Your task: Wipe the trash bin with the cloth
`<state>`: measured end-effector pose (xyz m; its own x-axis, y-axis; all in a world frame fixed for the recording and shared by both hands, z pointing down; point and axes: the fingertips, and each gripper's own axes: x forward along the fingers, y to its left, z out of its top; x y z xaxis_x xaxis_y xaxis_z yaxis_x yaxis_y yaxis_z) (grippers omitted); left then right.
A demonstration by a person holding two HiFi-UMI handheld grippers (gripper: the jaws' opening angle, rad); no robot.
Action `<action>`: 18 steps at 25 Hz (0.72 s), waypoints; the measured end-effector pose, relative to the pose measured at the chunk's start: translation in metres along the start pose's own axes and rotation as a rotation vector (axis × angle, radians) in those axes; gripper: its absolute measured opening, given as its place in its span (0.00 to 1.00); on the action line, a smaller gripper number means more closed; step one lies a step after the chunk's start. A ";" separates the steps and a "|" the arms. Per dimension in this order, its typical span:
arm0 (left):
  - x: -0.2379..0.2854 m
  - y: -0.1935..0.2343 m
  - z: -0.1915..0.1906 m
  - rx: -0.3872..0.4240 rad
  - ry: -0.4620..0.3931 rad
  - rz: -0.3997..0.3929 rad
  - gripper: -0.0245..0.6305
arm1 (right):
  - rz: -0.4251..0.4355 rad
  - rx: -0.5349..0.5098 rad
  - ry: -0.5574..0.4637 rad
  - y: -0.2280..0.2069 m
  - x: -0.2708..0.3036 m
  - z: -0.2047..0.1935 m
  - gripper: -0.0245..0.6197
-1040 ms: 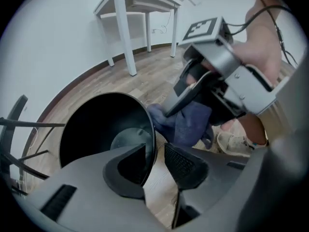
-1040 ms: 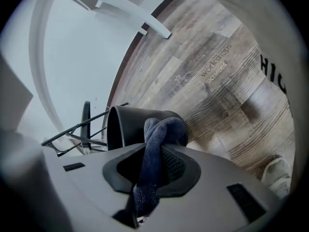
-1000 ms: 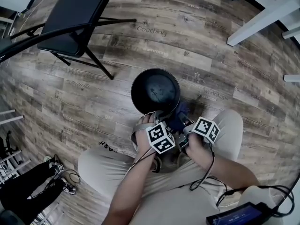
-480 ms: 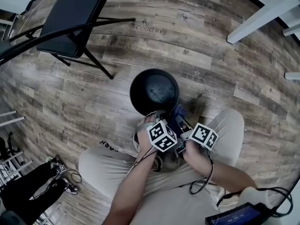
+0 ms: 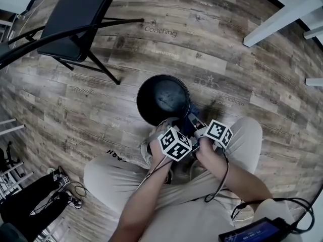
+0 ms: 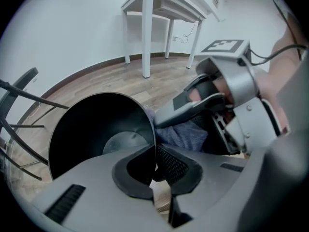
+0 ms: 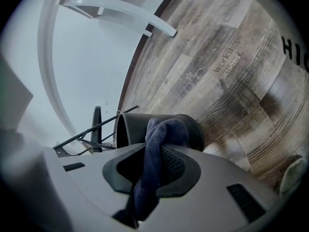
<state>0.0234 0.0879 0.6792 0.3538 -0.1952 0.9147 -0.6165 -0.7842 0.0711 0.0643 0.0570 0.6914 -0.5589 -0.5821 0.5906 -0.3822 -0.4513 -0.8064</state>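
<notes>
Black bin (image 5: 146, 105) on the floor (image 5: 227, 44) is now pinched at its near rim by the left gripper's (image 6: 154, 166) closing jaws, steadying it for the cloth (image 7: 161, 132) clamped in the right gripper (image 7: 154, 163) just beside it.

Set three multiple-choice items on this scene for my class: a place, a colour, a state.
1. Where does the trash bin stand? A on the chair; B on the floor; C on a table.
2. What colour is the cloth? A white; B yellow; C dark blue.
3. The right gripper has its jaws: A open and empty; B shut on the cloth; C shut on a chair leg.
Answers: 1 B, the trash bin rests on the wood floor. 2 C, the cloth shows dark blue. 3 B, the right gripper pinches the cloth between its pads.
</notes>
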 end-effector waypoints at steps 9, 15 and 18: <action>0.001 0.000 0.004 0.002 -0.016 0.019 0.08 | -0.167 0.166 -0.042 -0.079 0.051 0.005 0.15; 0.001 0.000 0.002 0.003 -0.016 0.022 0.08 | -0.229 0.158 -0.067 -0.118 0.083 0.018 0.15; 0.001 -0.001 0.003 0.003 -0.019 0.024 0.08 | -0.269 0.146 -0.058 -0.137 0.095 0.020 0.15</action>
<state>0.0263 0.0867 0.6789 0.3520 -0.2254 0.9084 -0.6230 -0.7808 0.0477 0.0787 0.0500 0.8589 -0.4075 -0.4645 0.7862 -0.3981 -0.6845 -0.6107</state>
